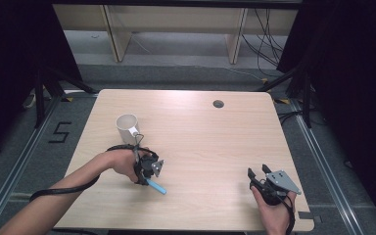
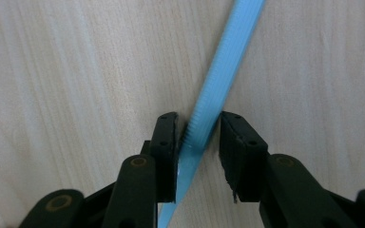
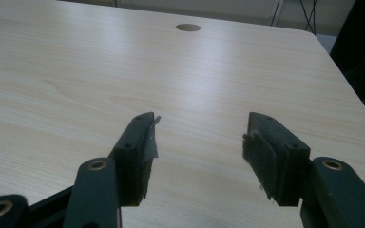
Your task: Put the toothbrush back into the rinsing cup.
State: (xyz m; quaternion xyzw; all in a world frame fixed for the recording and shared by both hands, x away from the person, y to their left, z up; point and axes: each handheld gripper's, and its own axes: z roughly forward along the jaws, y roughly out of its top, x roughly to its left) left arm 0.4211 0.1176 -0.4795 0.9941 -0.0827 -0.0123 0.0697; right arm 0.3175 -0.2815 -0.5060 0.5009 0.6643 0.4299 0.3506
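A slim, ribbed blue stick [image 1: 157, 187] lies on the wooden table [image 1: 200, 137], front left of centre. My left gripper [image 1: 147, 178] points down at it. In the left gripper view the blue stick [image 2: 218, 80] runs up between the two black jaws, and my left gripper [image 2: 198, 133] is closed on it, with both pads against its sides. My right gripper [image 1: 258, 171] rests near the front right edge, held by a hand. Its jaws stand wide apart over bare wood, so my right gripper [image 3: 199, 137] is open and holds nothing.
A white mug [image 1: 127, 128] stands upright behind the left hand, handle to the right. A round cable hole [image 1: 218, 104] sits near the table's far edge; the same hole [image 3: 188, 27] shows ahead of the right jaws. A black cable [image 1: 63, 191] trails over the left forearm.
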